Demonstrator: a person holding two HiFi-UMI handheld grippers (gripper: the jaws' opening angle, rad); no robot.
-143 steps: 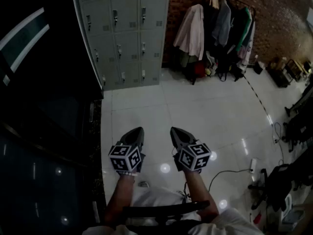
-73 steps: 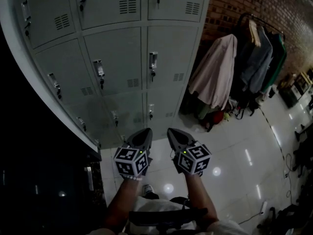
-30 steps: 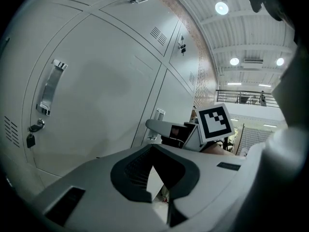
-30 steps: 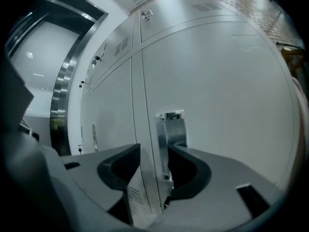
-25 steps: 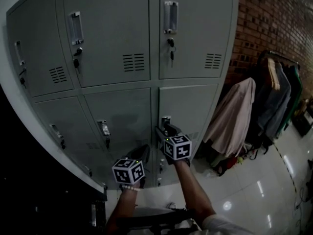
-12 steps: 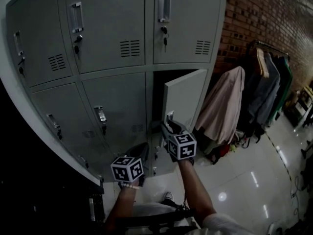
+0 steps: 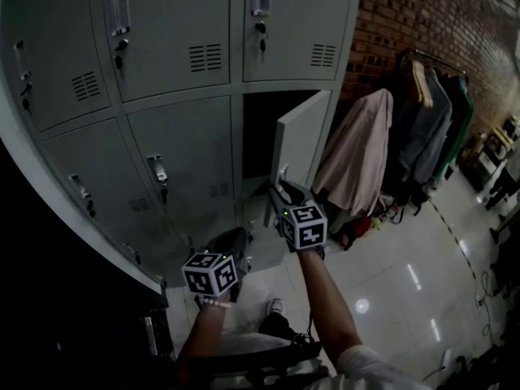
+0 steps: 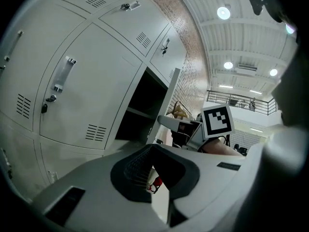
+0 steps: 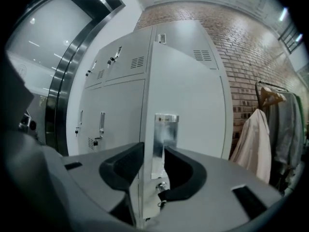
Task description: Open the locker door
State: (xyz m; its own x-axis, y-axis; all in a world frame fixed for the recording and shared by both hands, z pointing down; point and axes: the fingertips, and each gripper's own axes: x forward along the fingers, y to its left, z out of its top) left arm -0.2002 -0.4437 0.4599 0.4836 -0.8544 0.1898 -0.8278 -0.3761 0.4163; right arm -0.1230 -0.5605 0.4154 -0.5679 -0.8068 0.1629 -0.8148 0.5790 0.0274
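Locker door (image 7: 302, 140), right column, stands ajar with its free edge swung out toward the coats (image 7: 357, 161). Right gripper (image 9: 153, 164) pinches the handle (image 9: 165, 129) at that edge. Its jaws just eased slightly wider, handle between them. Left gripper (image 8: 153, 170) hangs lower left, jaws slightly apart, empty, clear of the lockers (image 7: 175, 149).

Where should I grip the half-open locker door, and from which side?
Take the upright metal handle at the free edge of the locker door, coming head-on, one jaw on each side. This narrow vertical strip sits on the swinging edge, so pulling there probably turns the door easily.
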